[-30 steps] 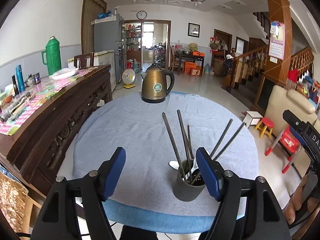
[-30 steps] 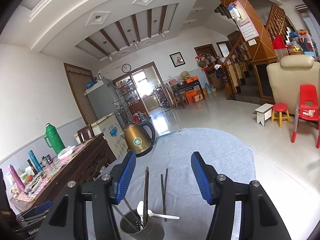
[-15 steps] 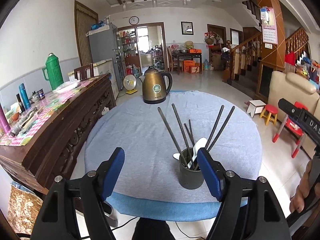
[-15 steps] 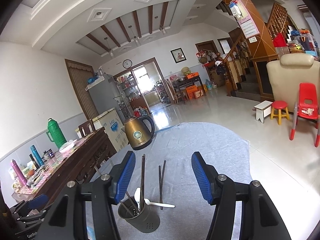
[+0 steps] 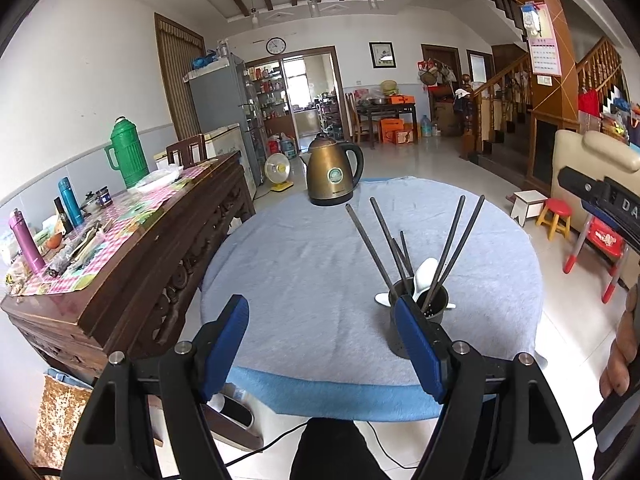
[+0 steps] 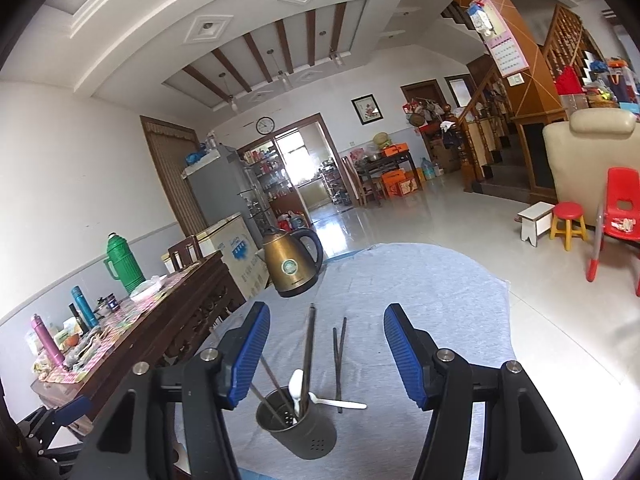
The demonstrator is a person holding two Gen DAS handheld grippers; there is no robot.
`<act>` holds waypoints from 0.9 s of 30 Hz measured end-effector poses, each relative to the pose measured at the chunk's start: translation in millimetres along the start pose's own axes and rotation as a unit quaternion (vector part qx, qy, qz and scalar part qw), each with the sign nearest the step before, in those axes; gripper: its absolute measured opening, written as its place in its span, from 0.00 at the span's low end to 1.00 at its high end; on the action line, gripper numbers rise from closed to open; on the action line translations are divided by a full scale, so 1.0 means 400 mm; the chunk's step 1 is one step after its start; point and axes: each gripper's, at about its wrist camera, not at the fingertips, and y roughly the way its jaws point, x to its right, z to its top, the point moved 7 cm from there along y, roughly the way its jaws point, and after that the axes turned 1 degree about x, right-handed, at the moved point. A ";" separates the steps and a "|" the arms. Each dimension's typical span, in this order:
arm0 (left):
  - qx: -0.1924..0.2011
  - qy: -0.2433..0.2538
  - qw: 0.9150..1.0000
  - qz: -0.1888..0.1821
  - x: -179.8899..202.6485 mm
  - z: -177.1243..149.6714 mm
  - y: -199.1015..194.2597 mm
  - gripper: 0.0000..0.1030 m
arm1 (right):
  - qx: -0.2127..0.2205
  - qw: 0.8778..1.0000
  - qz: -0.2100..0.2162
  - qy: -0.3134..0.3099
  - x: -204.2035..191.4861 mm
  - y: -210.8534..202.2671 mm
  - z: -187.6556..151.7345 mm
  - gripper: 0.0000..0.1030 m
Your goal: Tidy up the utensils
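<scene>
Holder: grey utensil holder (image 6: 297, 426) stands upright on the blue-clothed round table (image 5: 304, 264), near its front edge.
Inside: dark chopsticks (image 5: 370, 242) and a white spoon (image 6: 297, 389).
Beside holder: another spoon (image 6: 340, 403) and two chopsticks (image 6: 338, 364) lie on the cloth.
Left gripper (image 5: 320, 352): jaws wide apart, empty.
Right gripper (image 6: 326, 356): jaws wide apart, empty.
Far edge: bronze kettle (image 5: 334, 174).

White walls (image 5: 80, 80) with a grey lower band. Ceiling (image 6: 280, 48) carries dark wooden beams and recessed panels. Glossy pale tiled floor (image 6: 460, 232). Wall clock (image 5: 275, 45) above an open doorway (image 5: 308, 96), daylight beyond. Framed picture (image 5: 383, 55) to its right. Grey fridge (image 5: 218, 100) at left. Carved dark sideboard (image 5: 168, 248) along the left wall. Wooden staircase (image 5: 516, 92) at right, calendar (image 5: 543, 56) on its pillar. Cream armchair (image 6: 596, 152), red chair (image 6: 620, 208), small stools (image 6: 568, 220).
</scene>
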 end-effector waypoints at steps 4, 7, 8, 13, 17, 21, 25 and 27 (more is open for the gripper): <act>0.002 0.003 1.000 0.005 -0.010 -0.008 -0.020 0.74 | 0.001 1.000 0.007 -0.010 -0.035 -0.008 -0.003 0.62; 0.002 0.003 1.000 0.005 -0.014 -0.010 -0.029 0.74 | -0.004 1.000 0.012 -0.013 -0.049 -0.015 -0.011 0.62; 0.003 0.005 1.000 0.005 -0.017 -0.012 -0.035 0.74 | -0.006 1.000 0.013 -0.015 -0.053 -0.018 -0.015 0.62; 0.013 0.008 1.000 0.006 -0.019 -0.008 -0.064 0.74 | -0.010 1.000 0.012 -0.023 -0.052 -0.041 -0.027 0.64; 0.023 0.012 1.000 0.008 -0.013 0.000 -0.085 0.74 | -0.014 1.000 0.008 -0.025 -0.041 -0.055 -0.040 0.65; 0.042 0.018 0.999 0.007 -0.004 0.040 -0.107 0.74 | -0.010 1.000 -0.003 -0.023 -0.008 -0.068 -0.030 0.65; 0.077 0.031 0.997 0.003 0.012 0.117 -0.151 0.74 | 0.014 1.000 -0.024 -0.014 0.047 -0.106 0.006 0.65; 0.099 0.042 0.994 0.005 0.023 0.158 -0.180 0.75 | 0.031 0.999 -0.038 -0.004 0.084 -0.133 0.035 0.64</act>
